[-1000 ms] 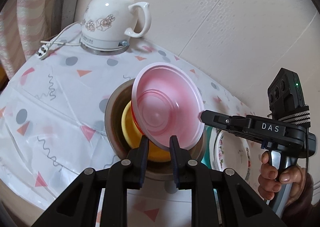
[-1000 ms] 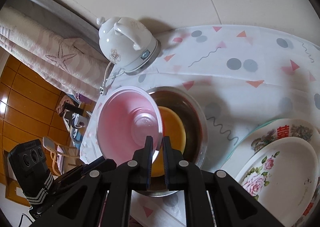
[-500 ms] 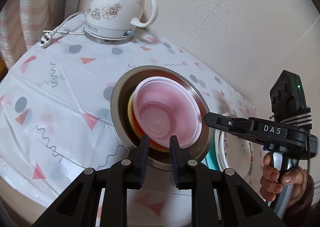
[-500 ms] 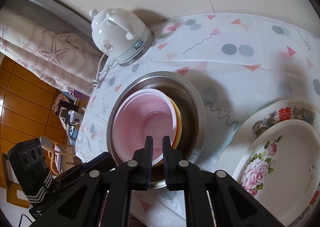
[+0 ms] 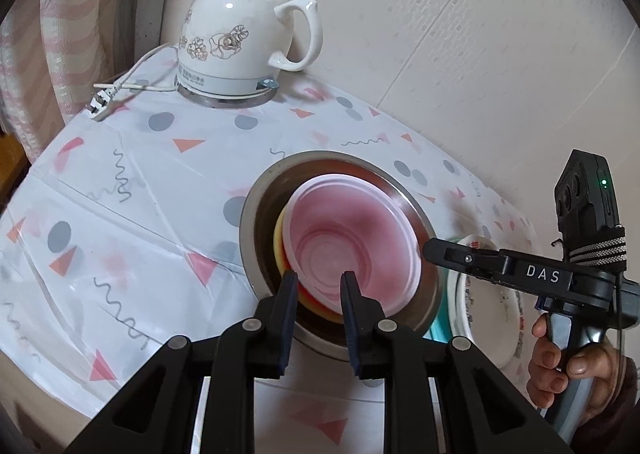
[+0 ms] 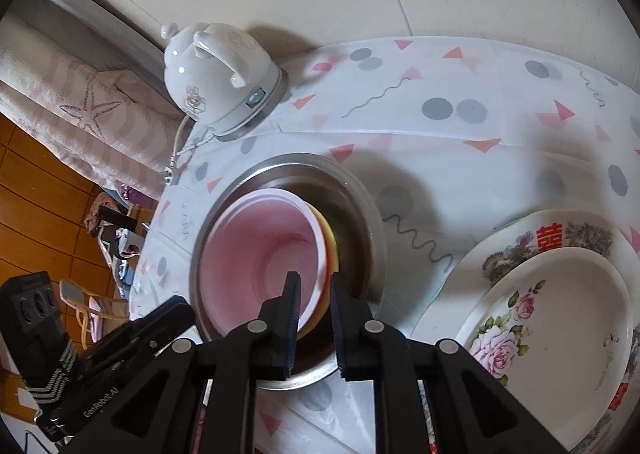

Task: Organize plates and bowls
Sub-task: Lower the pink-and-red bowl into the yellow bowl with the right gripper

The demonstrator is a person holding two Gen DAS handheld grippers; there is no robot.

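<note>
A pink bowl [image 5: 352, 246] [image 6: 260, 254] sits nested on yellow and orange bowls [image 5: 278, 242] inside a steel bowl [image 5: 256, 206] [image 6: 360, 206]. My left gripper [image 5: 319, 284] is shut on the pink bowl's near rim, one finger inside and one outside. My right gripper [image 6: 314, 290] straddles the rim on the opposite side. Its jaws are opening, and a sliver of the orange bowl shows between the rim and the outer finger. In the left wrist view the right gripper [image 5: 432, 250] reaches in from the right, held by a hand [image 5: 560, 346]. The left gripper [image 6: 176, 314] shows at lower left in the right wrist view.
Two stacked floral plates [image 6: 560, 314] [image 5: 480, 302] lie right of the steel bowl. A white ceramic kettle [image 5: 236, 42] [image 6: 216, 74] stands at the back by the wall, its cord and plug [image 5: 100, 102] trailing to the table's left edge. Wooden floor [image 6: 48, 194] lies beyond that edge.
The pink bowl, held tilted above the steel bowl a second ago, has come down flat onto the yellow and orange bowls. The right gripper's jaws have widened slightly.
</note>
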